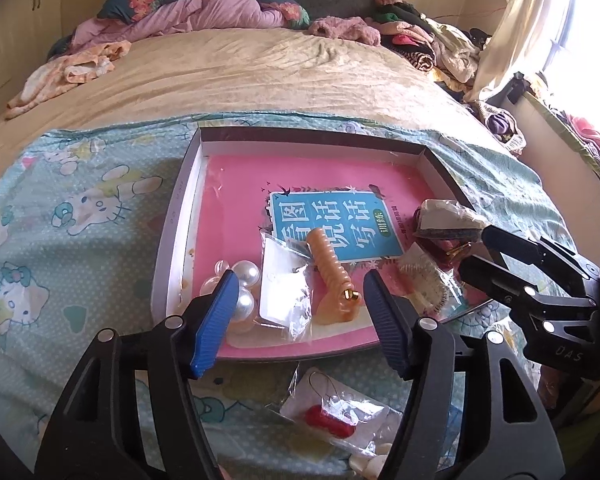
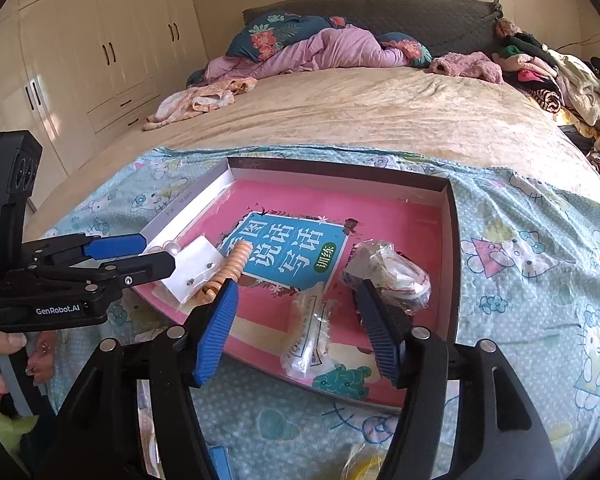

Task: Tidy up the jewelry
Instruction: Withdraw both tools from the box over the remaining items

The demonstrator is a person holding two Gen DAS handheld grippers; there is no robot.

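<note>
Both my jaws stand open with nothing pressed between their blue pads. My left gripper hovers over the near edge of the shallow box that lies on the cartoon-cat sheet spread across the bed. Between its fingers, seen from above, lies the orange ribbed bracelet with its gold clasp, resting untouched on the pink book that lines the box. At nine o'clock from the bracelet sits a clear packet with a white card, and beyond that a cluster of large pearls. My right gripper hangs over the box's right half, above a slim plastic-wrapped packet; at two o'clock from it is a crumpled clear bag holding small pieces. Outside the box, at six o'clock from the bracelet, a bag with a red bead lies on the sheet.
</note>
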